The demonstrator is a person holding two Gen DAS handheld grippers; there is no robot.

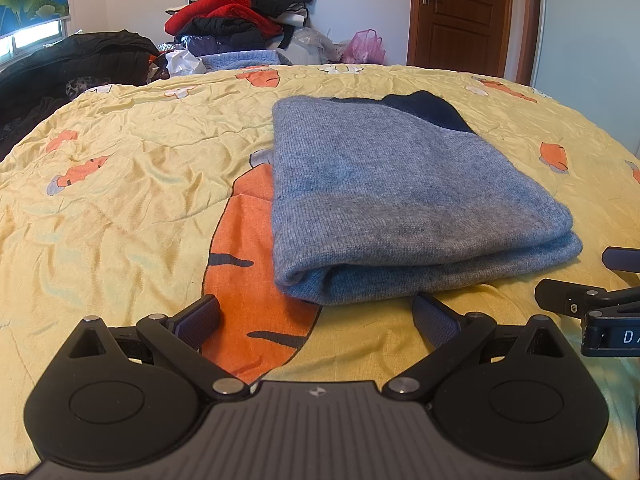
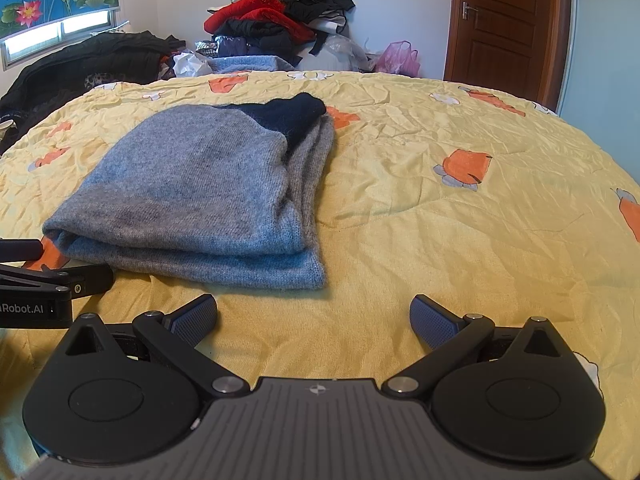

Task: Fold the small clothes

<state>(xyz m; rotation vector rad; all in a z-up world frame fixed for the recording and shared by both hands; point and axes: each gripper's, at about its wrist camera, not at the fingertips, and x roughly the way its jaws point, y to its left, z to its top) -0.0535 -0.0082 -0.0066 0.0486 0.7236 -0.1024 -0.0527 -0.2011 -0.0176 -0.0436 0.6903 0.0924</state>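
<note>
A: Grey sweater [image 1: 400,200] lies folded in a neat stack on the bed [image 1: 120,180]; looks finished, unless another fold is wanted.

B: Left tongs [image 1: 316,314] spread wide, empty, just short of its near fold. Right tongs [image 2: 314,316] likewise.

A: Only the right view shows the layered side edges and navy part [image 2: 292,114].
</note>
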